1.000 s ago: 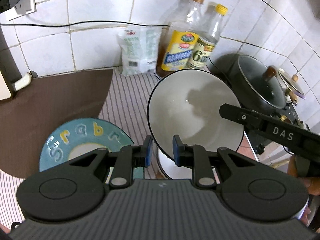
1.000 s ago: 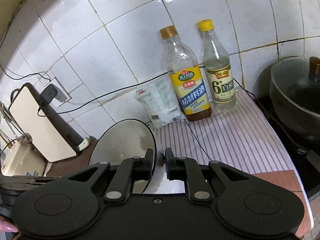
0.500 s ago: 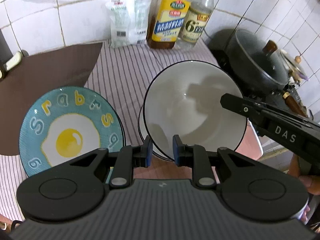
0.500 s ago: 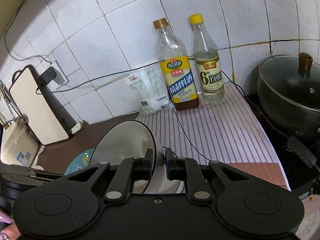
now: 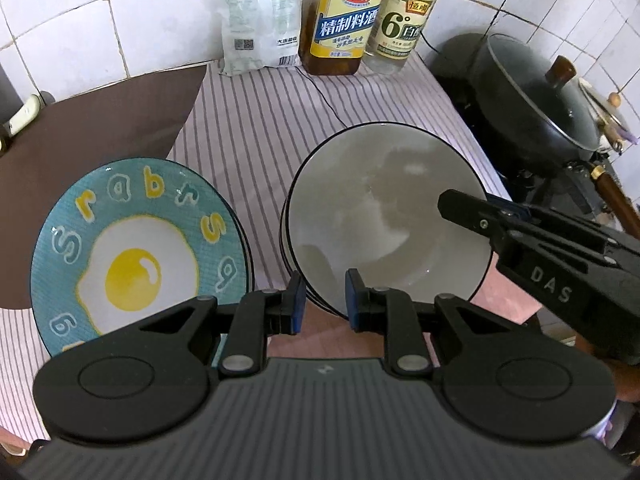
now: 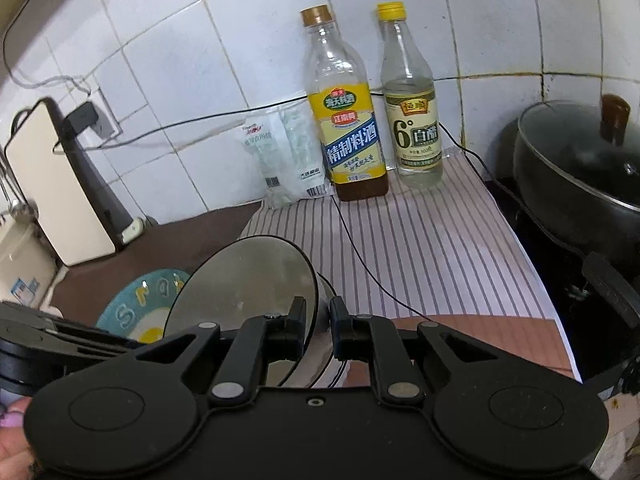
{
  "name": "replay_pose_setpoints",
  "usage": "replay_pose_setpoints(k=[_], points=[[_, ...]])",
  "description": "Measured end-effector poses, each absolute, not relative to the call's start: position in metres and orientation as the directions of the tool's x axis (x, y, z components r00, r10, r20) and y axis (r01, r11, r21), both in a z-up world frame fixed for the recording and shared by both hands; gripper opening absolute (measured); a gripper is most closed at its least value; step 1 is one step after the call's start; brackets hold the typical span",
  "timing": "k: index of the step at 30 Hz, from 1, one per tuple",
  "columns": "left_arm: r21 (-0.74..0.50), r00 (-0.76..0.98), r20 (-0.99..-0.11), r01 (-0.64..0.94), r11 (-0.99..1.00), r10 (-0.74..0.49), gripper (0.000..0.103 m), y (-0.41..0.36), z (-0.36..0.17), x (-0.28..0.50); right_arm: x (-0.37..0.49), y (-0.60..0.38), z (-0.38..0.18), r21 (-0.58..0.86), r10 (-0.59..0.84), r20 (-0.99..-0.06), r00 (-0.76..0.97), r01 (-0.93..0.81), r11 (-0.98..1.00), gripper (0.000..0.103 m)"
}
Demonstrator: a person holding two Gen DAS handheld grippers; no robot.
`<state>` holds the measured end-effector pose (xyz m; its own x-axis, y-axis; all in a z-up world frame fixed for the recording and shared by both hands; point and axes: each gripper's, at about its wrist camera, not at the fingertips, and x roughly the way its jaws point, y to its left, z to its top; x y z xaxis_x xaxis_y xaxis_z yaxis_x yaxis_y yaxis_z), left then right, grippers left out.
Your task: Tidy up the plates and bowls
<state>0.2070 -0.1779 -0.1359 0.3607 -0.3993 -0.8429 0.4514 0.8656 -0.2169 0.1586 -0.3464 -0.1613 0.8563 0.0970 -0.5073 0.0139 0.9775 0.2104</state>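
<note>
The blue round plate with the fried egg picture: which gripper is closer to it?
Left. The left gripper holds the white bowl's rim right beside the blue egg plate; the right gripper grips the bowl's far side.

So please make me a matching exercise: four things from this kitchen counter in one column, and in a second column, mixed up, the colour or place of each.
Things
1. egg plate
2. white bowl
3. cooking wine bottle
4. vinegar bottle

Descriptions
A. brown cap, yellow label
B. teal rim with letters
C. held at its rim by both grippers, over a stack of bowls
D. yellow cap, nearest the lidded pot

Pairs: 1-B, 2-C, 3-A, 4-D
</note>
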Motion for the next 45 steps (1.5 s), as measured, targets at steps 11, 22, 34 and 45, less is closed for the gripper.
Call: replay_pose_setpoints(k=[11,22,34,45], points=[[-0.202,0.365,-0.853,0.428,0.881,-0.372,0.019,-0.18,-0.146,0.215,0.168,-0.338,-0.17,0.112,0.079,-0.5,0.862,-0.026,0.993,0.016],[-0.247,0.37,-0.838,0.4,0.883,-0.401,0.025,-0.175,-0.146,0.213,0.164,-0.34,-0.166,0.105,0.079,-0.488,0.869,-0.032,0.994,0.019],[-0.345,0.415,-0.759,0.396,0.851,-0.501,0.032,-0.14,-0.117,0.181,0.103,-0.32,-0.147,0.011,0.097,-0.426,0.9,-0.102,0.995,0.029],[-0.407,0.49,-0.639,0.438,0.802,-0.593,0.032,-0.111,-0.119,0.138,0.056,-0.3,-0.162,-0.075,0.143,-0.381,0.914,-0.184,0.98,0.043]])
